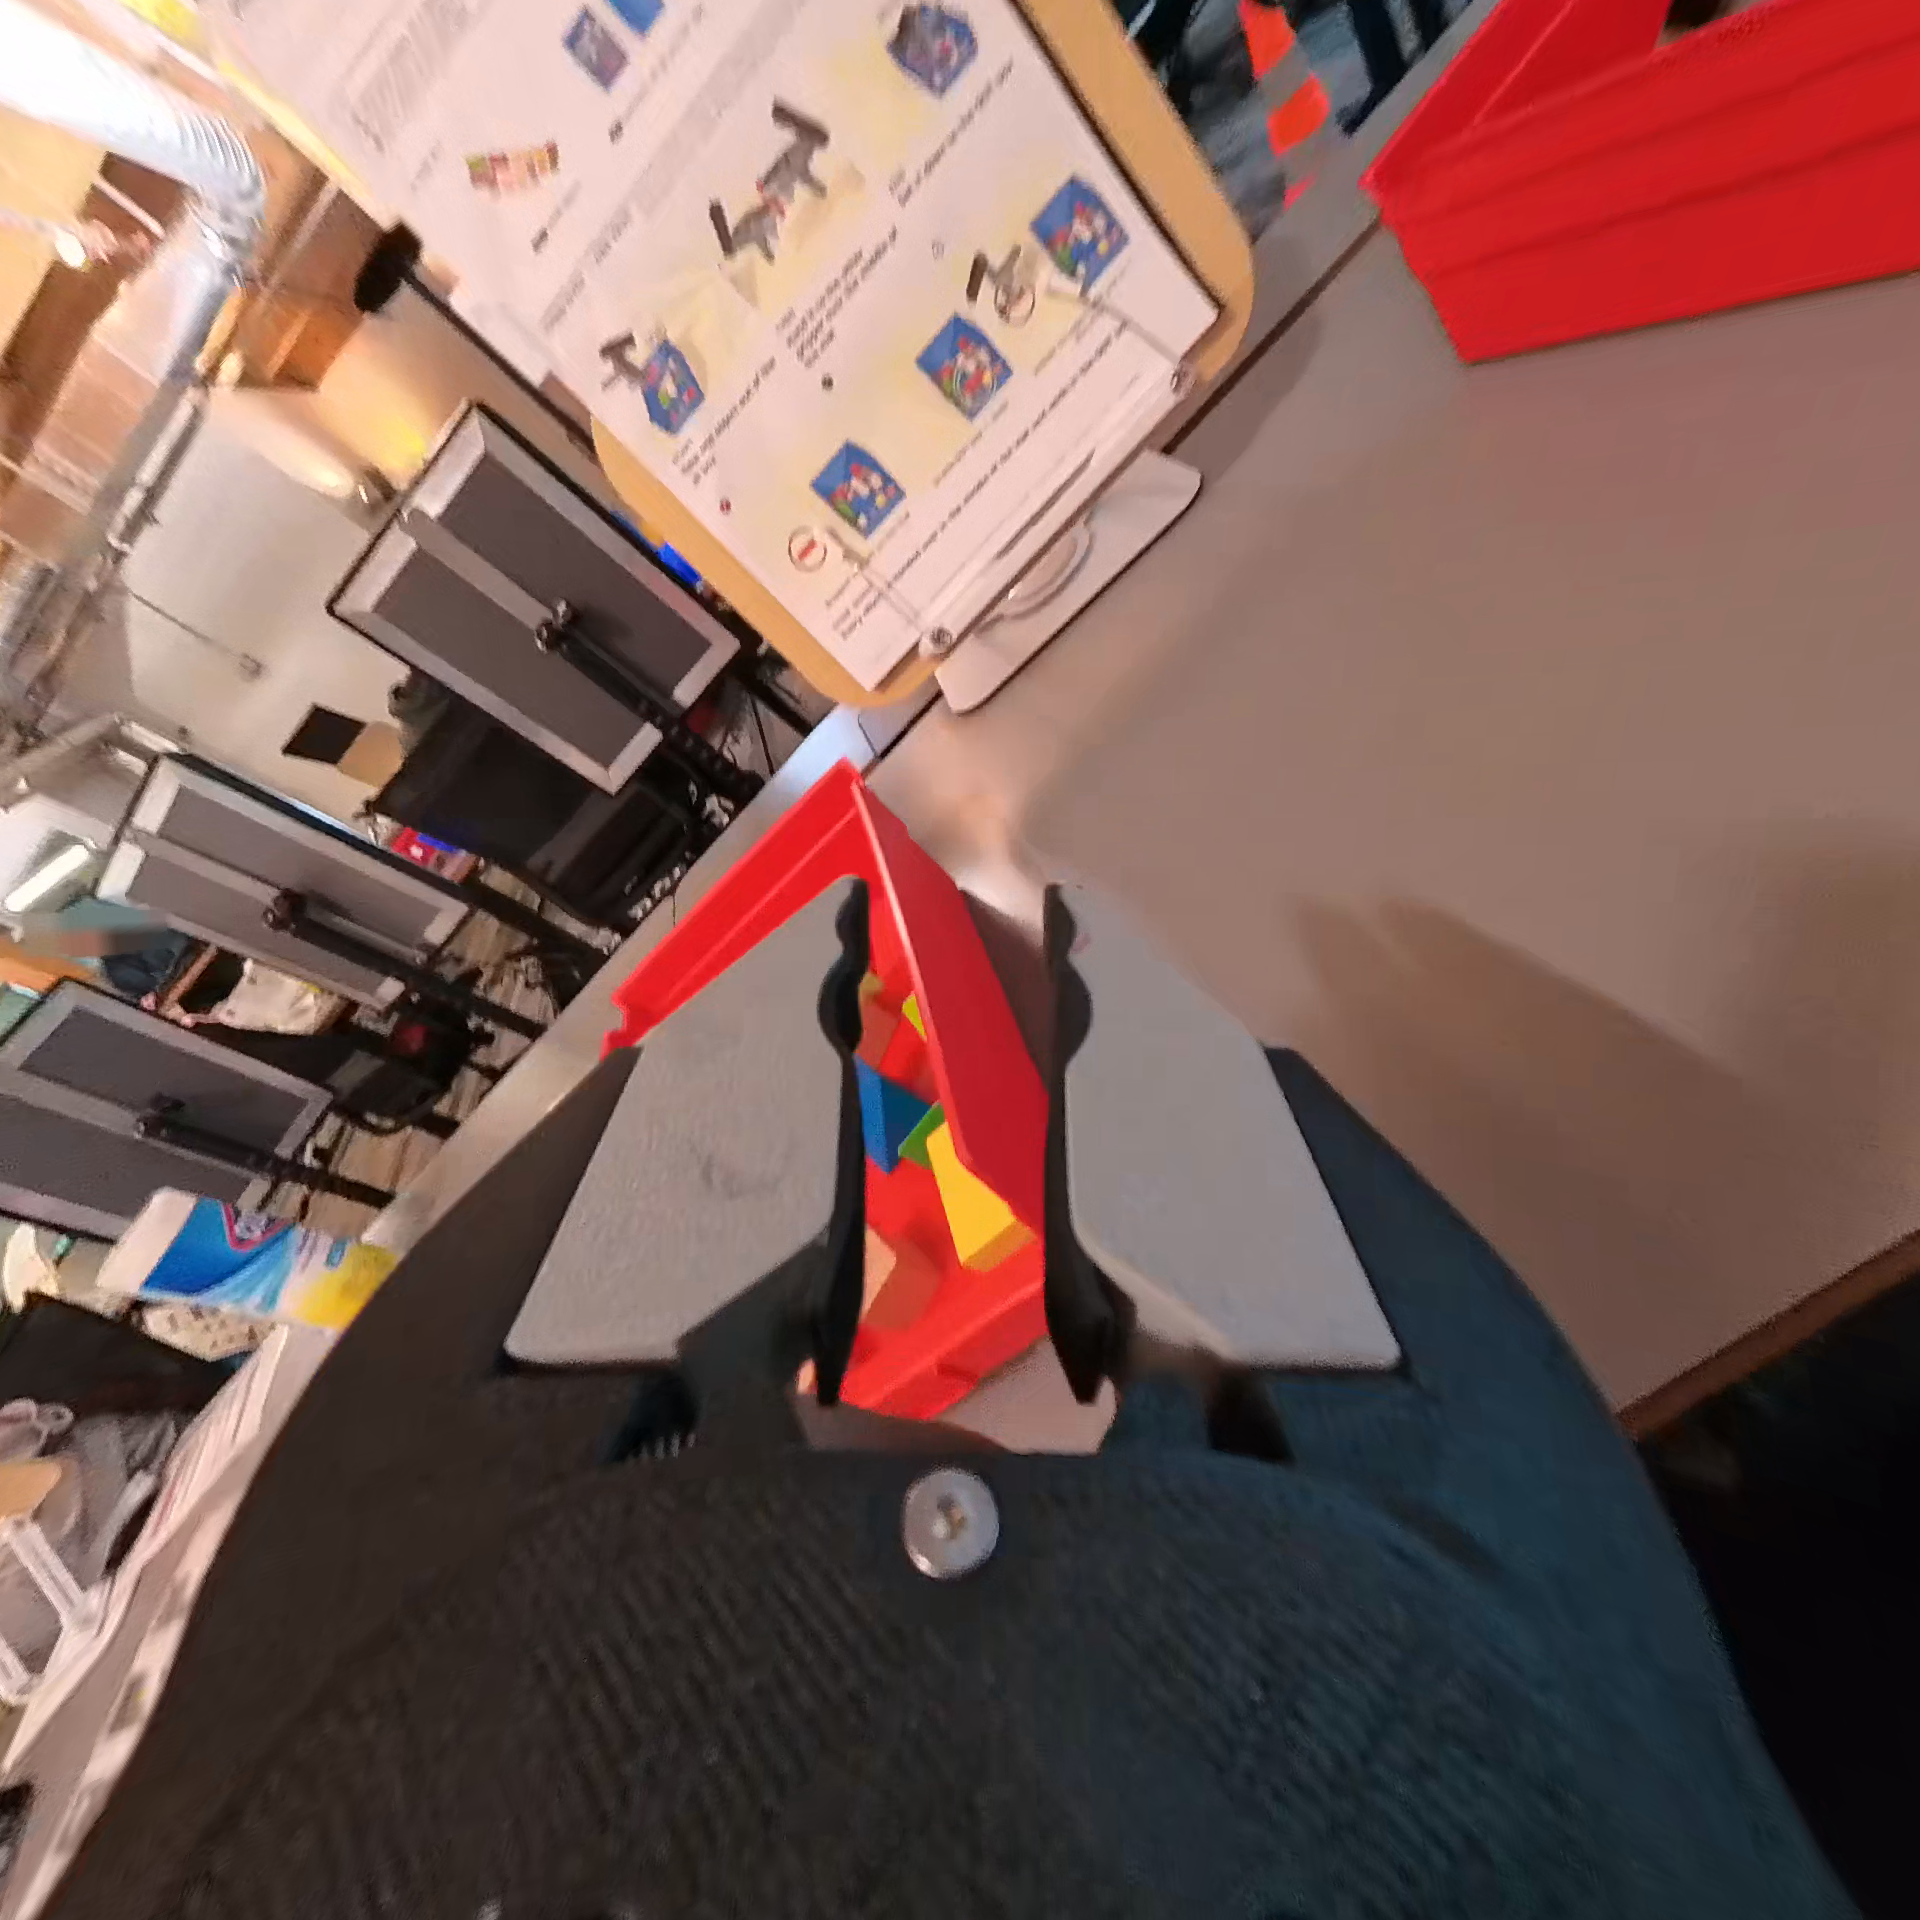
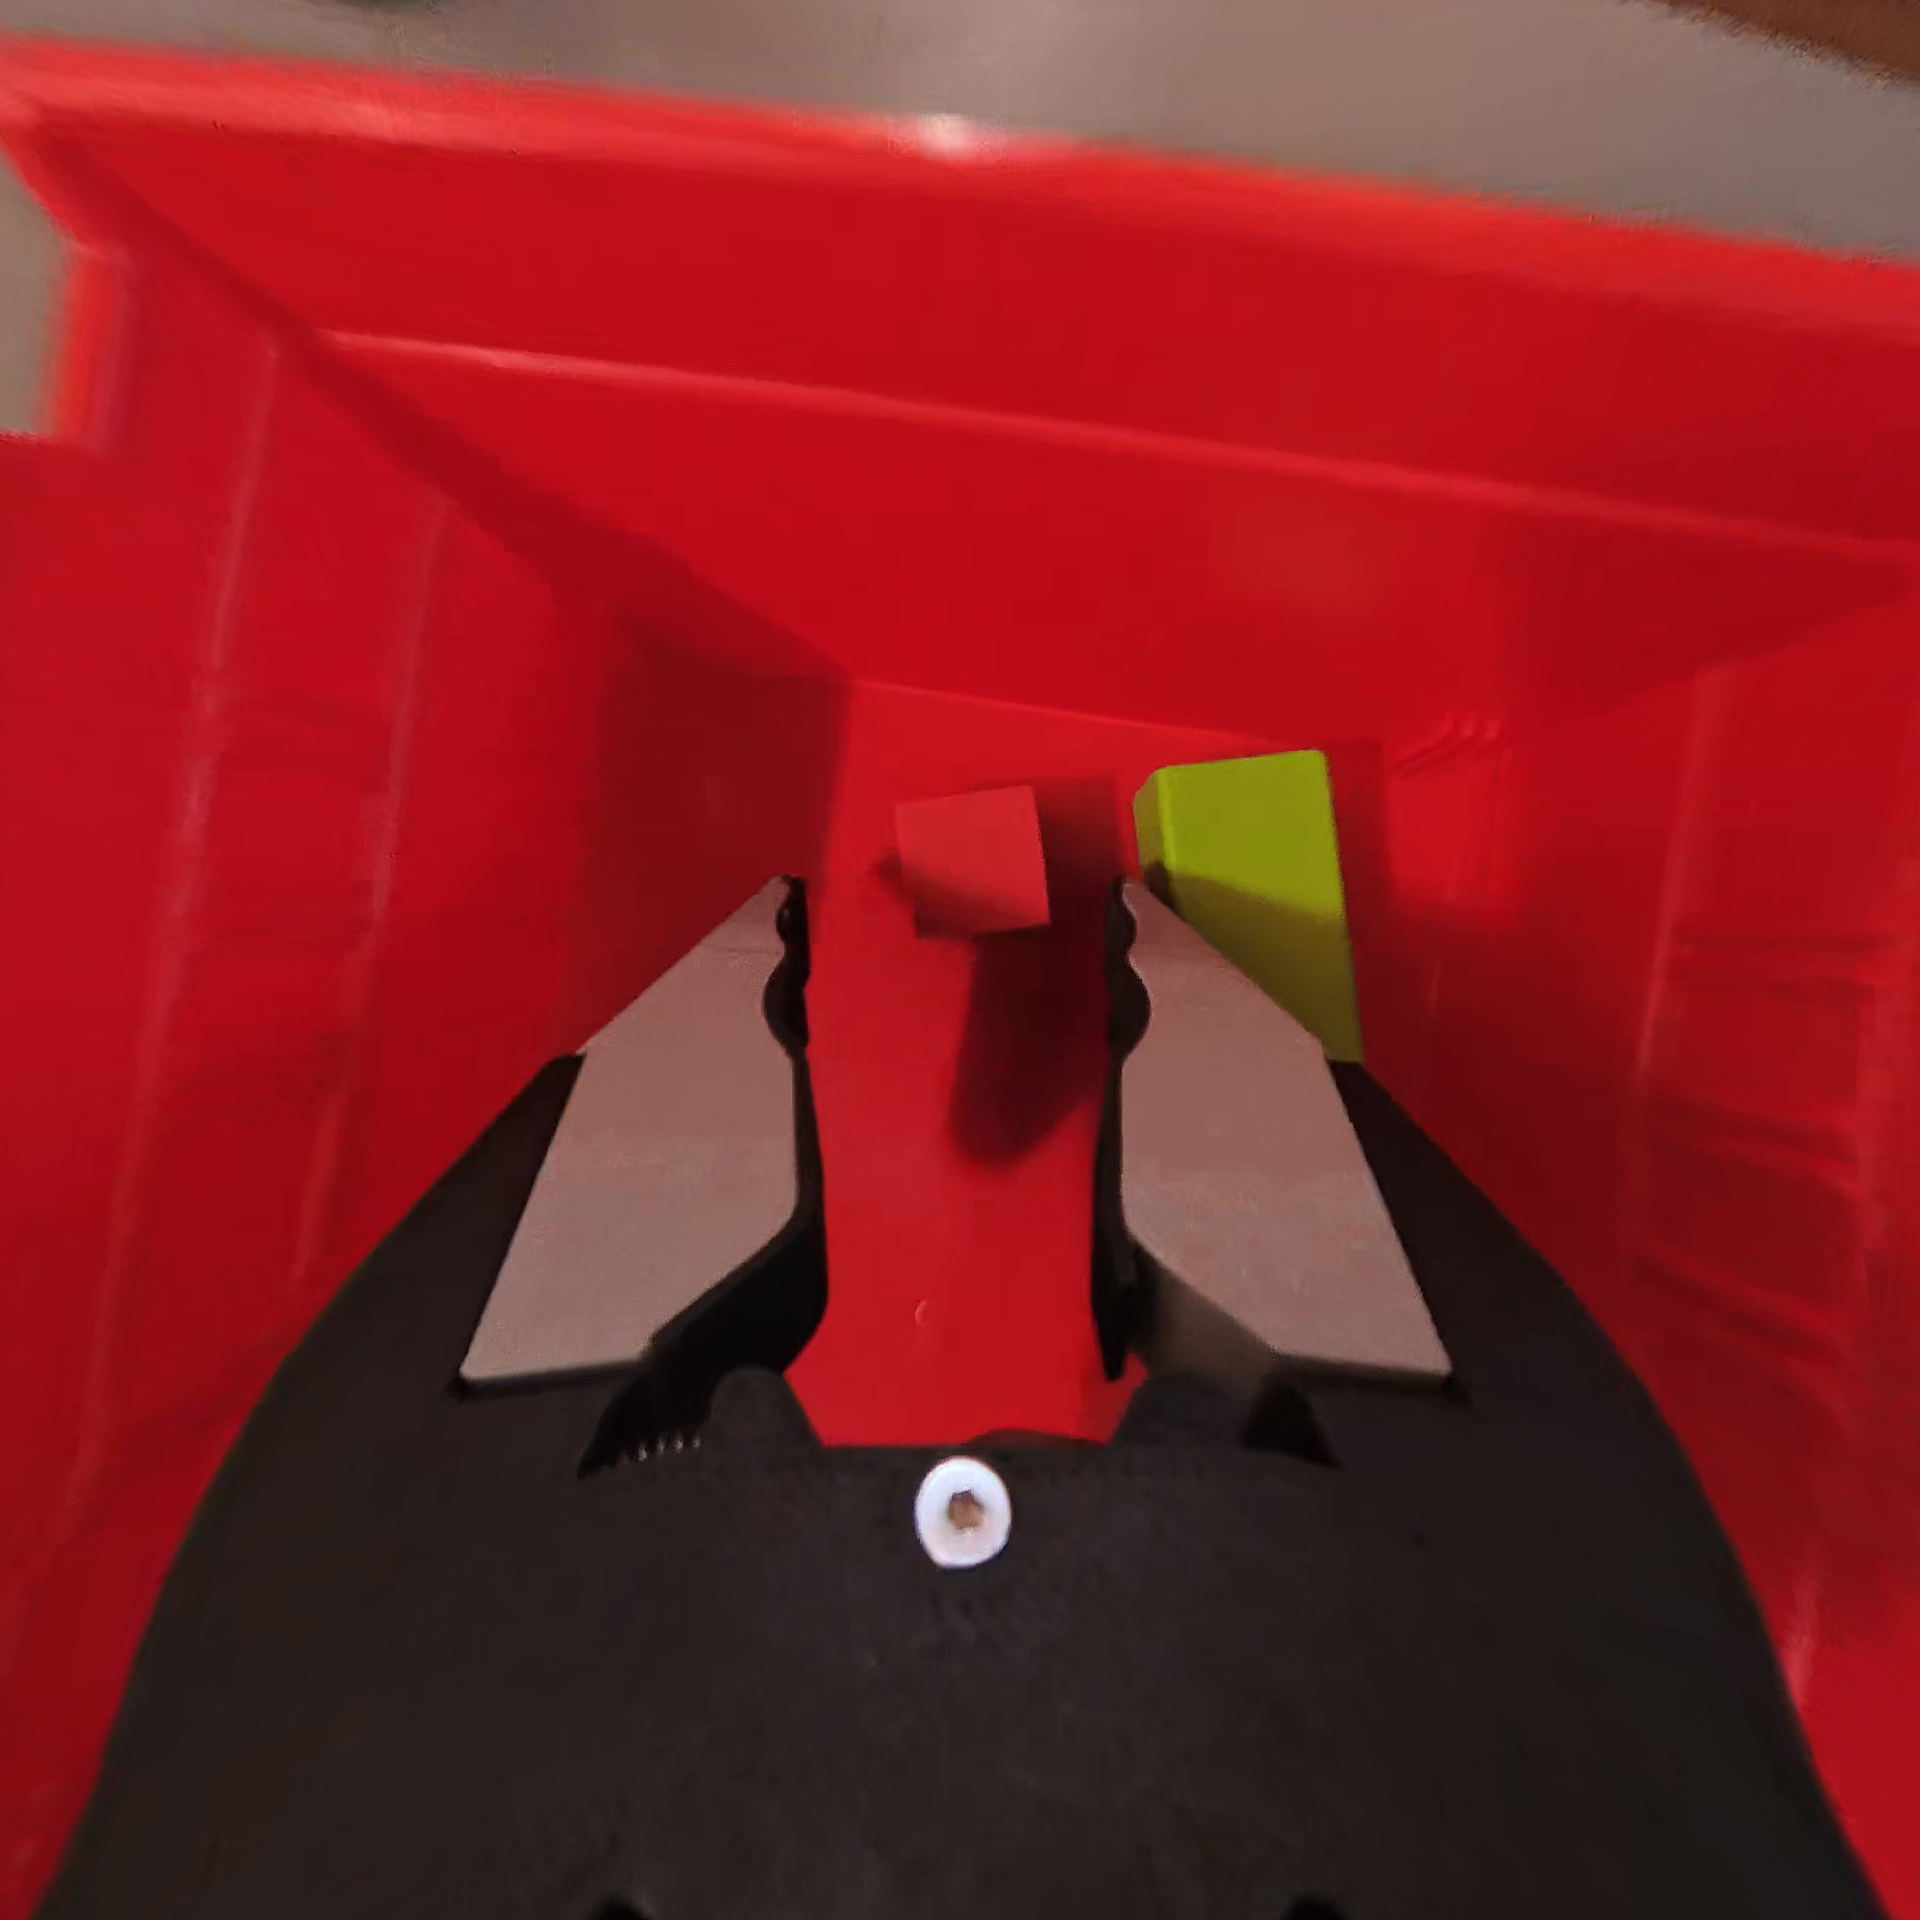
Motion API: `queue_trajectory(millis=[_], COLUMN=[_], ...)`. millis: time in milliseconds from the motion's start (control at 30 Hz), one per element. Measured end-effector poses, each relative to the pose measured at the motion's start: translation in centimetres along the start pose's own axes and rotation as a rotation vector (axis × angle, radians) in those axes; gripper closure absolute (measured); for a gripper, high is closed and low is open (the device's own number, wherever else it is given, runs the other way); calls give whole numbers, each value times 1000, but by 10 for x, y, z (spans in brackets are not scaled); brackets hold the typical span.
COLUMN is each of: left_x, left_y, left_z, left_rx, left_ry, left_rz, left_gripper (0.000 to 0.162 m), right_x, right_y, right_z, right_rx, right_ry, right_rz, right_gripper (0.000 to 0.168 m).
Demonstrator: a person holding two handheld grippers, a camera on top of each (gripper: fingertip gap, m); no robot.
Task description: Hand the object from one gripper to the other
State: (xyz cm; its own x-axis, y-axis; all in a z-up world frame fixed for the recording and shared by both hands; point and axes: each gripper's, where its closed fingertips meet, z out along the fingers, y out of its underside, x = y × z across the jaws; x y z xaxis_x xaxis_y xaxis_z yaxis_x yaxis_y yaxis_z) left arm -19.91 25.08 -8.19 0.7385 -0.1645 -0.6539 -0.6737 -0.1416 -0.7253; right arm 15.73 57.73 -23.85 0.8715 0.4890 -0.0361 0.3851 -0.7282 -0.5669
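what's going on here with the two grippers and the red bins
A person works two handheld grippers over red bins on a grey table. The right gripper is open and empty, low inside a red bin, pointing at a small red block beside a lime-green block. The left gripper, also open and empty, hangs above another red bin of coloured blocks. Nothing is picked up yet.

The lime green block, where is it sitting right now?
In the right wrist view, the lime green block lies on the floor of the red bin, near its far right corner, just right of a small red block.
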Motion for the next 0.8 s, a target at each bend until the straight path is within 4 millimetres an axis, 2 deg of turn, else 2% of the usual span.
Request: queue_trajectory(millis=[33,133,233,300,367,400,433,533,633,700,800], left_x=[-3,-17,-45,-66,-77,-80,-82,-85,-81,-77,-68], left_y=[6,22,45,66,81,86,89,90,96,103,123], left_z=[0,-1,-3,-4,-4,-5,-5,-6,-3,1,15], left_rx=[-22,-48,-66,-101,-120,-121,-120,-111,-149,-176,-252], left_ry=[5,37,-11,-70,-81,-84,-85,-91,-88,-75,-48], left_rz=[-24,-164,-287,-361,-429,-453,-467,-475,-455,-456,-468], left_gripper=[130,128,127,127,126,126,126,126,126,126,122], right_x=[-5,-25,-73,-116,-157,-172,-182,-193,-195,-197,-199], right_y=[-6,-23,-29,-19,9,21,24,29,30,33,34], right_z=[-11,-57,-122,-168,-208,-224,-240,-276,-305,-314,-314], right_rx=[37,159,340,465,578,645,706,763,888,903,898], right_ry=[-12,-39,-172,-318,-461,-504,-520,-449,-450,-486,-500], right_rz=[-1,-15,-46,-83,-128,-148,-172,-259,-249,-243,-249], right_gripper=[113,109,109,110,110,114,122,113,117,115,115])
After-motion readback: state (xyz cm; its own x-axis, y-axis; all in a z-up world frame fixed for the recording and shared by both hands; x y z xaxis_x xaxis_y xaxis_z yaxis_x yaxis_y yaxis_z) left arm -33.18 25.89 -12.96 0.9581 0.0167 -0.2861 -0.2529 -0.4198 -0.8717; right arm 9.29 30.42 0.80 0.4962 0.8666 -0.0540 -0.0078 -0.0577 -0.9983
